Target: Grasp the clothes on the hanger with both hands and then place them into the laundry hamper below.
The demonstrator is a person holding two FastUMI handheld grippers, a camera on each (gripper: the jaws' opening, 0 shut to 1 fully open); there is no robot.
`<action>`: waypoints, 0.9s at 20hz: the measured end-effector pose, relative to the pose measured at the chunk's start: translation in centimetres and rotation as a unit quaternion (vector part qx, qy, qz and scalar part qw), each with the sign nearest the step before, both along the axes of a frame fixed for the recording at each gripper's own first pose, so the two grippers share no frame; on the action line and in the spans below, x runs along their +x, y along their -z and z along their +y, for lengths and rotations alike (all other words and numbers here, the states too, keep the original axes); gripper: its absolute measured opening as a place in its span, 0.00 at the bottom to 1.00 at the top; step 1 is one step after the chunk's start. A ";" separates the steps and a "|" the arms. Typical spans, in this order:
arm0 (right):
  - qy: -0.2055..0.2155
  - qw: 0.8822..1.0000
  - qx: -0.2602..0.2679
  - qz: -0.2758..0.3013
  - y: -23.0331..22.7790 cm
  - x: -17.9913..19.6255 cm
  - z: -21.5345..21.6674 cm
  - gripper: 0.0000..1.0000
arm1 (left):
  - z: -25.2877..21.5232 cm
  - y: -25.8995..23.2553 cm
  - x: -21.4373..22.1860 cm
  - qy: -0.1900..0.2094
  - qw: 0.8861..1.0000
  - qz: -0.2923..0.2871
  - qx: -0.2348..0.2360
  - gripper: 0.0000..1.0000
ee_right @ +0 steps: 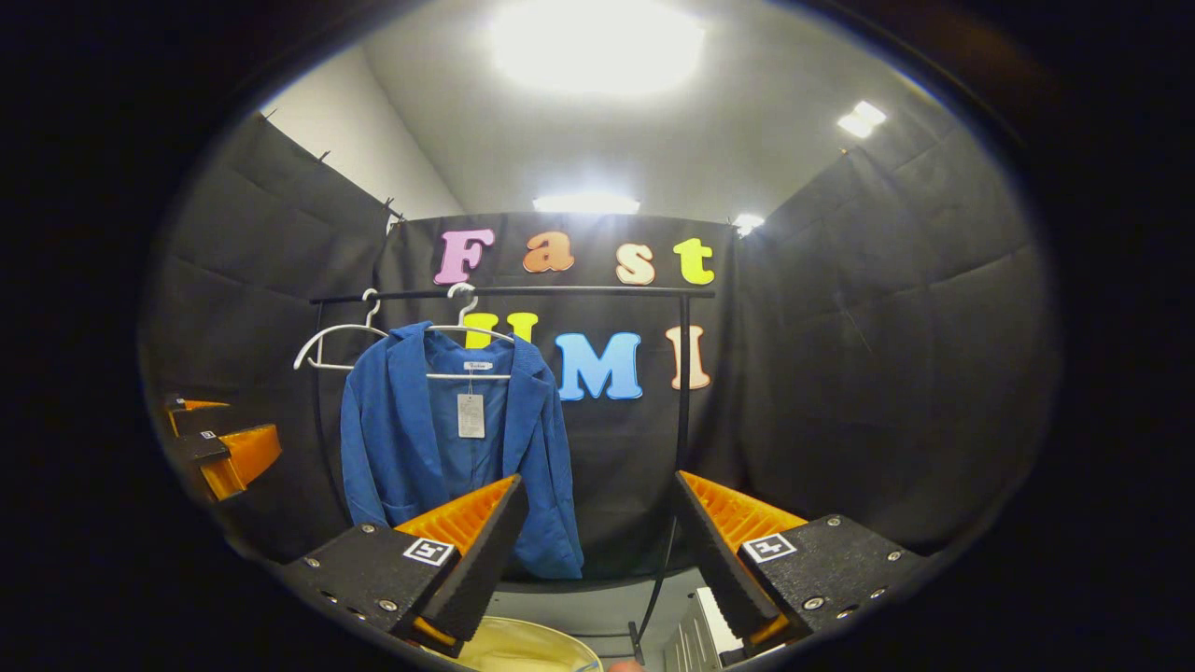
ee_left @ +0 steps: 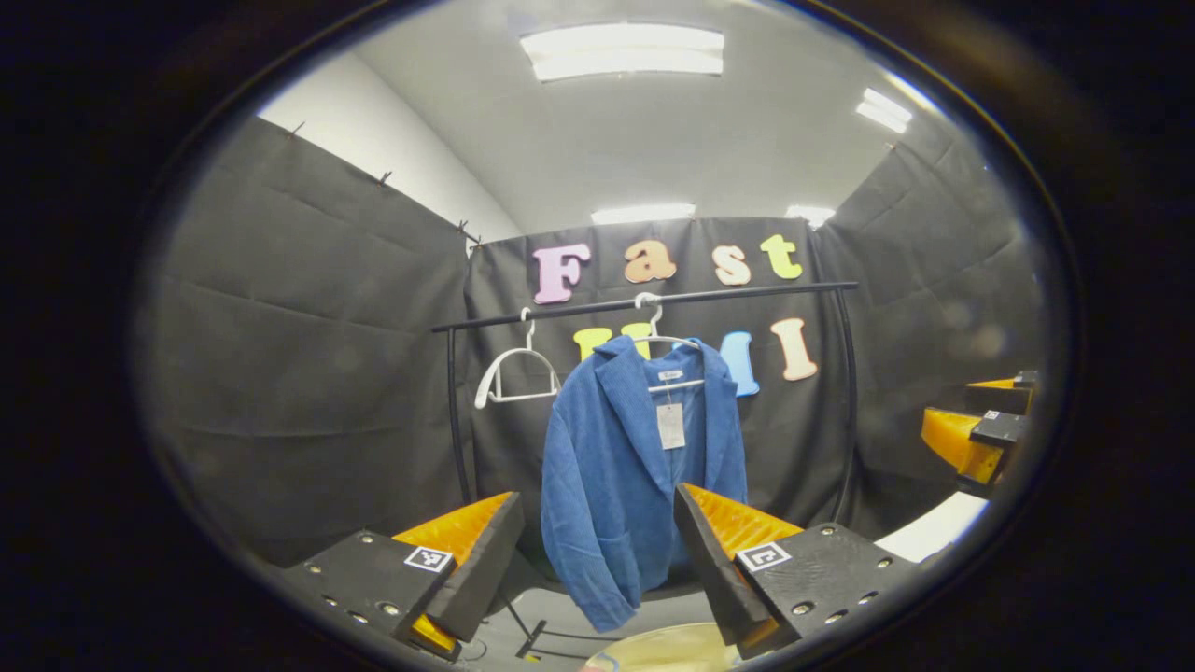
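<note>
The blue jacket (ee_left: 625,467) hung on a white hanger (ee_left: 667,350) from the black rail (ee_left: 653,301), well beyond both claws; the left gripper (ee_left: 597,560) and right gripper (ee_right: 597,560) stood wide open, empty; the cloth looked soft, thick, probably light; best pinched at each shoulder; the hamper (ee_right: 523,649) apparently sat below.

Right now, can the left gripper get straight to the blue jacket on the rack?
Probably yes. The left gripper is open and faces the blue jacket hanging ahead, with nothing between them; it isn't touching it yet.
</note>
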State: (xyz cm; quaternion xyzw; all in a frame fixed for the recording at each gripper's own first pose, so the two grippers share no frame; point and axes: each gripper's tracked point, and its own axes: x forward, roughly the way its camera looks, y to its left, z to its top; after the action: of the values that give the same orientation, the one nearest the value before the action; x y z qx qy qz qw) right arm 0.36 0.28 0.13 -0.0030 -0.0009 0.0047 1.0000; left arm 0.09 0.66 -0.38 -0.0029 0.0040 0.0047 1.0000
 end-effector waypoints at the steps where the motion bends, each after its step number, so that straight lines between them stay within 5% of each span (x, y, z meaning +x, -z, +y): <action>1: 0.000 1.000 -0.001 0.001 0.1 0.1 0.0 0.96 | 0.0 0.0 0.0 0.000 1.000 0.000 0.000 0.94; 10: -0.009 1.000 0.000 -0.004 -1.1 1.2 0.8 0.96 | 0.1 -0.5 0.5 0.001 1.000 -0.007 -0.003 0.94; 18: -0.038 0.999 0.000 -0.037 -4.9 7.4 1.5 0.96 | -0.1 -3.3 5.5 -0.014 1.000 -0.023 0.004 0.92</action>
State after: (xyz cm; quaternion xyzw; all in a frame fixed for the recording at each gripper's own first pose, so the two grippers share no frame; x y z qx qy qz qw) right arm 7.78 1.81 5.07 -0.0026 -0.0383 0.0429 0.9983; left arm 5.56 0.56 2.90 0.0010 -0.0192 0.0187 0.9996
